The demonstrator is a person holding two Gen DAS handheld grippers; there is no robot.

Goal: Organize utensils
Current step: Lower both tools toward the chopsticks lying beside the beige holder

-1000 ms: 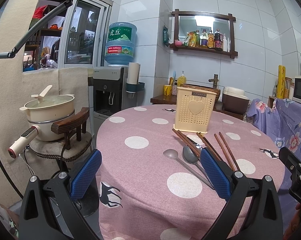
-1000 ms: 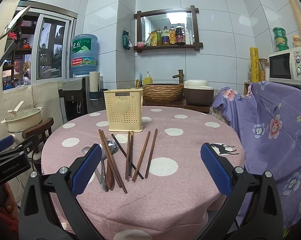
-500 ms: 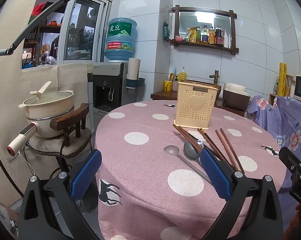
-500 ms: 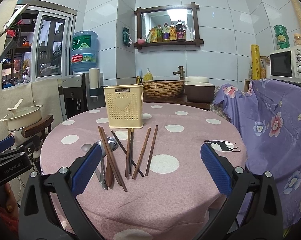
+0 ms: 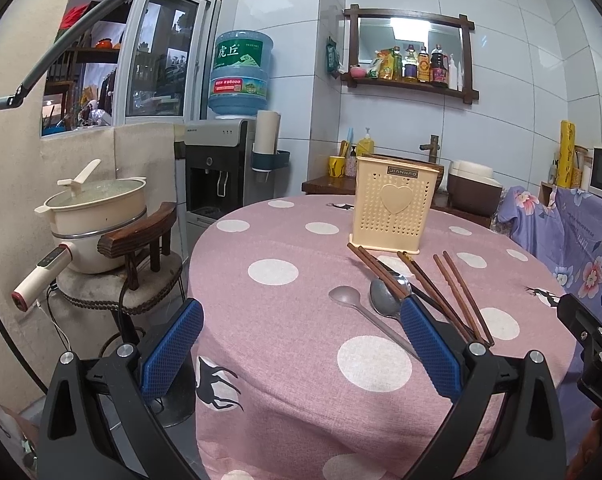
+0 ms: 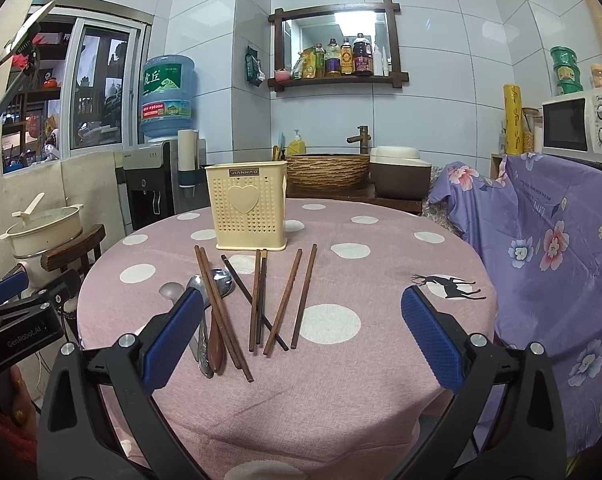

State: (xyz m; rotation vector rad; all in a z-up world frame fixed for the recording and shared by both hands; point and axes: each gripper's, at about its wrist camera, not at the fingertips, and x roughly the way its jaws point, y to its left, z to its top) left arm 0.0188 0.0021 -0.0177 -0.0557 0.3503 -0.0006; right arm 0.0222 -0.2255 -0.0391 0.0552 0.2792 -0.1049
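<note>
A cream perforated utensil holder (image 6: 247,206) with a heart stands upright at the back of the round pink polka-dot table (image 6: 341,364); it also shows in the left wrist view (image 5: 393,208). In front of it lie several brown chopsticks (image 6: 285,300) and steel spoons (image 6: 221,280) loose on the cloth, seen too in the left wrist view as chopsticks (image 5: 457,288) and spoons (image 5: 383,298). My right gripper (image 6: 301,336) is open and empty, low over the near table edge. My left gripper (image 5: 301,344) is open and empty at the table's left side.
A chair (image 5: 141,248) with a cream electric pot (image 5: 97,220) stands left of the table. A water dispenser (image 5: 229,160) is behind it. A purple flowered cloth (image 6: 553,264) covers furniture on the right, with a microwave (image 6: 577,128) on top.
Both grippers have shifted slightly; the table and utensils sit a little lower and nearer in both views. Nothing on the table has moved.
</note>
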